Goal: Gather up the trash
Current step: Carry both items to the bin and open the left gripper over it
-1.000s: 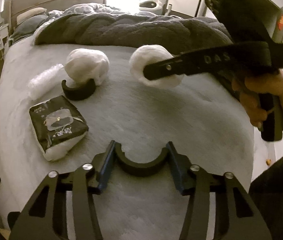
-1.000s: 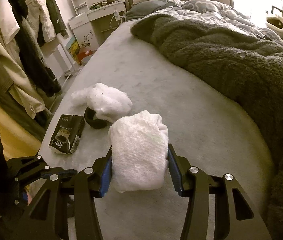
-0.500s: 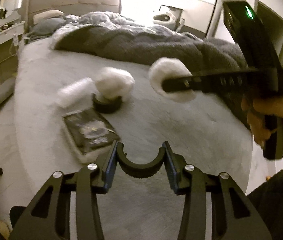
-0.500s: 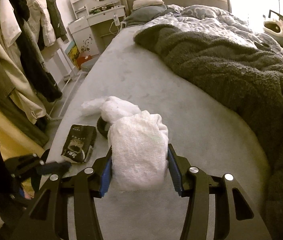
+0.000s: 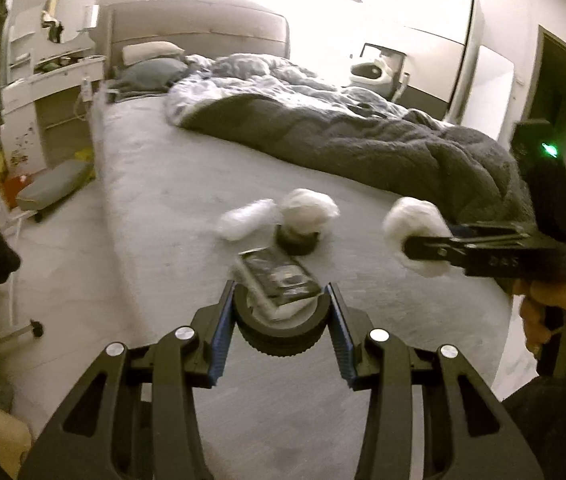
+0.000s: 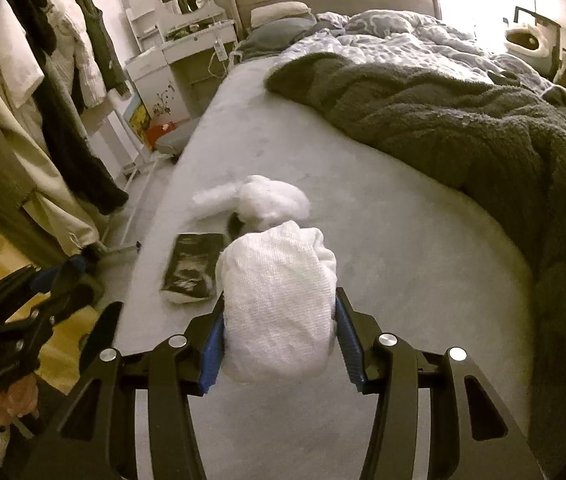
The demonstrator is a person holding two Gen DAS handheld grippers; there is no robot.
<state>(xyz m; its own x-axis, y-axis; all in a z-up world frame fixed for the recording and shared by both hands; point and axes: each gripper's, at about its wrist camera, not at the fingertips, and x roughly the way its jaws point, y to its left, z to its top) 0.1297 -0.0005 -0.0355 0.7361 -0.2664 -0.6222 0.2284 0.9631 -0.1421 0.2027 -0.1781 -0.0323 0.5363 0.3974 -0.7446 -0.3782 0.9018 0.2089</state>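
My left gripper [image 5: 281,308] is shut on a black curved half-ring [image 5: 281,338], held clear above the pale bed sheet [image 5: 187,184]. My right gripper [image 6: 279,320] is shut on a white crumpled paper wad [image 6: 279,300], which the left wrist view shows in the air at the right [image 5: 415,224]. On the sheet beyond lie a black packet [image 5: 279,276], a second white wad [image 5: 309,206] resting on another black ring piece [image 5: 297,240], and a clear plastic wrapper [image 5: 245,216]. The packet [image 6: 193,266] lies just left of the held wad in the right wrist view.
A dark grey fleece blanket [image 5: 363,148] covers the bed's right half. Left of the bed are a grey stool [image 5: 51,188], a white dresser [image 5: 43,92] and hanging coats [image 6: 63,92]. A hand [image 5: 563,312] grips the right gripper's handle.
Both grippers have risen and drawn back from the bed with their loads. The items on the sheet look smaller and farther, and the packet now sits just behind the left fingertips.
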